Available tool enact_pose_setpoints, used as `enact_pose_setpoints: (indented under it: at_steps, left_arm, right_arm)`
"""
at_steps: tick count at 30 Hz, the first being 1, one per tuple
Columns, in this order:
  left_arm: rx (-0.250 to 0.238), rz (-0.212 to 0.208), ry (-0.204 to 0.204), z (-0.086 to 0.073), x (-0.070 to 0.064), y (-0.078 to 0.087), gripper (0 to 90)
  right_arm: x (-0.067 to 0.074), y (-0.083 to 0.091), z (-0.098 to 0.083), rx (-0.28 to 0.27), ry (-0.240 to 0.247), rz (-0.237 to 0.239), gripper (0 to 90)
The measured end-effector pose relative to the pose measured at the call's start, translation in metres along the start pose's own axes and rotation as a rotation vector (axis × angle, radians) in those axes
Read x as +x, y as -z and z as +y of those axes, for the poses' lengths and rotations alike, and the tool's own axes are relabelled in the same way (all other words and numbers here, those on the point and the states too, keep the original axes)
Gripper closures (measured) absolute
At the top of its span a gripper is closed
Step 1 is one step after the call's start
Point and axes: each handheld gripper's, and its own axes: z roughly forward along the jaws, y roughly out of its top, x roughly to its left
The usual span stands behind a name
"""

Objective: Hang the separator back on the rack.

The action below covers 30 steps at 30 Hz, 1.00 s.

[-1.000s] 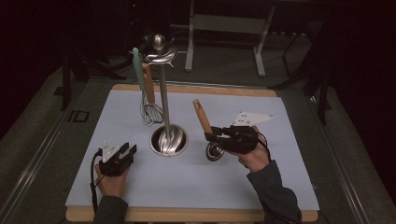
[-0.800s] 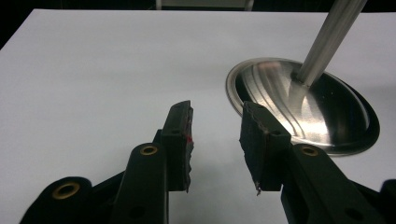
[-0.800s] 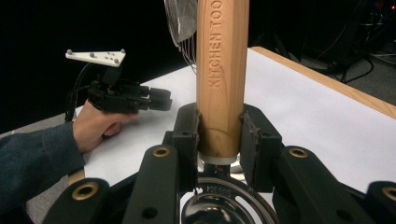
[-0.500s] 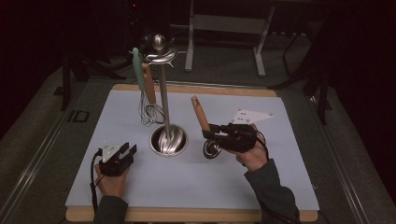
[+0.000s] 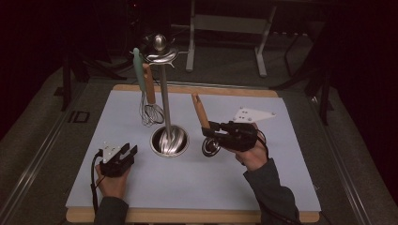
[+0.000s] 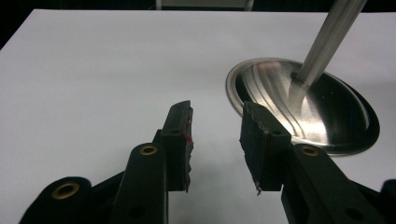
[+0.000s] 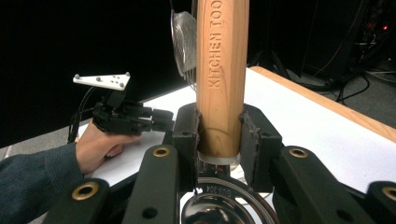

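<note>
A utensil with a wooden handle (image 5: 200,110) and a round metal bowl (image 5: 211,146) is held just right of the stand, handle tilted up and away. My right gripper (image 5: 207,132) is shut on the low end of that handle (image 7: 220,79), close above the metal bowl (image 7: 218,212). The stand has a dished metal base (image 5: 170,140) and an upright pole (image 5: 164,93). A whisk (image 5: 150,111) and a teal-handled tool (image 5: 137,66) hang from its top. My left gripper (image 5: 127,153) rests open on the mat, left of the base (image 6: 317,102), its fingertips (image 6: 215,140) holding nothing.
A white mat (image 5: 141,192) covers a wooden board (image 5: 197,89). Dark floor and metal frame legs (image 5: 192,42) lie beyond the far edge. In the right gripper view the other hand and its gripper (image 7: 130,116) rest on the mat farther off.
My right gripper has shifted slightly up and to the left with the wooden-handled utensil in it. The left gripper has stayed in place.
</note>
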Motion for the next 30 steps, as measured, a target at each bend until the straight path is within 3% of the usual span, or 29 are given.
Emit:
enact_pose_setpoints:
  at_steps: [30]
  left_arm:
    - [0.003, 0.0, -0.002, 0.0, 0.0, 0.0, 63.4]
  right_arm:
    - [0.006, -0.006, 0.017, -0.069, -0.005, -0.011, 70.0]
